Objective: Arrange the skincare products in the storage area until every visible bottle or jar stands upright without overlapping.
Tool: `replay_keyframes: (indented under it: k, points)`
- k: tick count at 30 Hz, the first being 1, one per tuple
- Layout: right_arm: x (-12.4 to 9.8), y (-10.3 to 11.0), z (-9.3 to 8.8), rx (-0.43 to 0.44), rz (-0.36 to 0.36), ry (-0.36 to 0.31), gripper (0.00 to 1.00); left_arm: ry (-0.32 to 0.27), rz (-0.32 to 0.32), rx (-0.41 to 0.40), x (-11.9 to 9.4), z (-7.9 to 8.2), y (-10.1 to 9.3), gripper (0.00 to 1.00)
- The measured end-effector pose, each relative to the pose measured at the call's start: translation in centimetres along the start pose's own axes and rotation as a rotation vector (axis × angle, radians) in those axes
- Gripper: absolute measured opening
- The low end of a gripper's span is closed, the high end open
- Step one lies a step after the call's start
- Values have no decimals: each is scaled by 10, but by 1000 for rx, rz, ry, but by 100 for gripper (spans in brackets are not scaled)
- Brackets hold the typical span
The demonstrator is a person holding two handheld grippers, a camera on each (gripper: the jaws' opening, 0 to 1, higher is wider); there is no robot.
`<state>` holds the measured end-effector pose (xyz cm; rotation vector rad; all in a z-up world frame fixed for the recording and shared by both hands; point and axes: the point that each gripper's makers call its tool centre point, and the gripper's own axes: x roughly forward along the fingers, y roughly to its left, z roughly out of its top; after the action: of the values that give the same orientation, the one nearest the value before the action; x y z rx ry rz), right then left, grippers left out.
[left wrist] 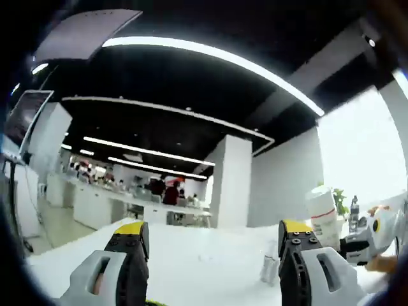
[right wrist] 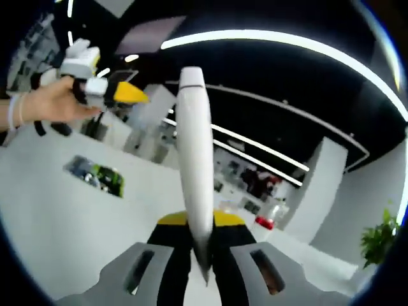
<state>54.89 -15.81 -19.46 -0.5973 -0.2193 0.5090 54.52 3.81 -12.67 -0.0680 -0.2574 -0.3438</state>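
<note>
In the right gripper view my right gripper is shut on a long white tube. The tube rises straight up between the yellow-tipped jaws, cap end away from me. My left gripper stands open above the white table with nothing between its jaws. It also appears as the left gripper at the upper left of the right gripper view, held by a hand. The right gripper comes in from the right edge, with a white container with a red band at its tip.
A small clear bottle stands on the table beside my left gripper's right jaw. A flat dark and green packet lies on the table. A dark bottle and a plant stand further off. People sit at distant counters.
</note>
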Motion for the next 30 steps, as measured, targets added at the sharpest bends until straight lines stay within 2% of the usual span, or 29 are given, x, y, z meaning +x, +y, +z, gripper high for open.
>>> replay_keyframes:
  k: [2, 3, 5, 6, 7, 9, 10, 12, 13, 14, 15, 16, 17, 18, 20, 23, 27, 30]
  points:
    - [1, -5, -4, -89, -40, 23, 9, 36, -75, 39, 13, -11, -20, 88]
    - [1, -6, -6, -105, -51, 33, 9, 36, -89, 48, 15, -12, -24, 89]
    - [1, -9, -10, -127, -72, 54, 9, 20, -140, 135, 27, -16, -38, 95]
    - [1, -13, -12, -153, -97, 66, 9, 18, -161, 213, 32, -22, -45, 98]
    - [0, -17, -12, -205, -130, 73, 9, 16, -135, 285, 33, -26, -46, 98]
    - [-3, -23, -13, -351, -192, 94, 9, -34, -77, 447, 31, -30, -48, 92]
    - [-3, -21, -14, -382, -190, 98, 9, -47, -52, 449, 29, -33, -49, 90]
    - [-2, -14, -15, -409, -185, 101, 9, -138, -35, 353, 17, -39, -59, 90]
    - [-2, -11, -15, -436, -186, 103, 9, -154, -21, 337, 12, -46, -60, 89]
    - [-2, -9, -15, -490, -192, 110, 9, -130, 8, 432, 14, -44, -57, 90]
    - [-2, -8, -15, -506, -195, 112, 9, -63, 6, 544, 12, -47, -57, 90]
    - [-2, -5, -15, -548, -197, 116, 9, -144, 64, 676, 7, -37, -55, 89]
    - [-2, 1, -15, -585, -192, 115, 9, -171, 90, 731, 4, -34, -55, 89]
    - [-2, 4, -15, -612, -190, 113, 9, -143, 88, 757, 0, -39, -58, 90]
    - [-4, 10, -14, -676, -186, 111, 9, -141, 23, 777, -5, -45, -75, 94]
    - [-5, 21, -13, -779, -169, 104, 9, -131, -29, 956, -7, -56, -94, 92]
    - [-6, 27, -18, -797, -150, 115, 9, -106, -65, 1012, -4, -70, -101, 92]
    - [-7, 29, -19, -821, -147, 119, 9, -91, -64, 1037, -2, -72, -98, 88]
